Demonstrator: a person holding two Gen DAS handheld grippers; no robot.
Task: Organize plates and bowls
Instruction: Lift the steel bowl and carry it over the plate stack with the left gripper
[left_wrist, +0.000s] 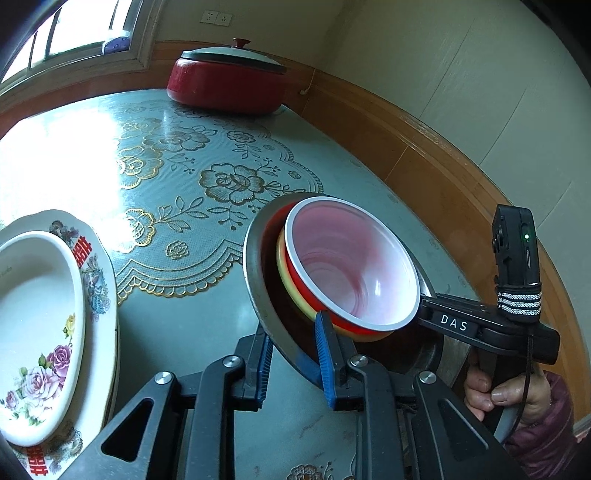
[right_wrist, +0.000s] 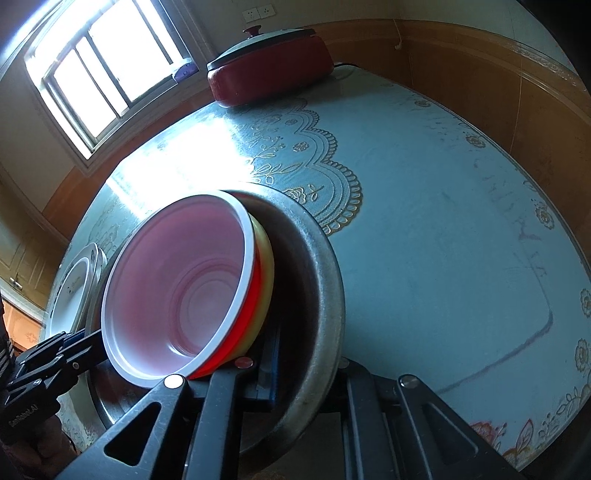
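A metal basin (left_wrist: 258, 291) holds a red bowl (left_wrist: 354, 258) nested in a yellow bowl (left_wrist: 286, 275). My left gripper (left_wrist: 291, 354) is shut on the basin's near rim, one blue-padded finger inside, one outside. My right gripper (left_wrist: 428, 306) grips the basin's opposite rim. In the right wrist view the basin (right_wrist: 325, 280), red bowl (right_wrist: 177, 291) and yellow bowl (right_wrist: 264, 280) fill the middle; the right gripper (right_wrist: 295, 365) is shut on the rim, and the left gripper (right_wrist: 79, 343) shows at left. Floral white plates (left_wrist: 40, 317) are stacked at left.
A red lidded pot (left_wrist: 225, 81) stands at the table's far edge, below a window. The table (left_wrist: 207, 173) has a blue floral cover. A wood-panelled wall runs close along the right side. The plate stack also shows in the right wrist view (right_wrist: 75, 291).
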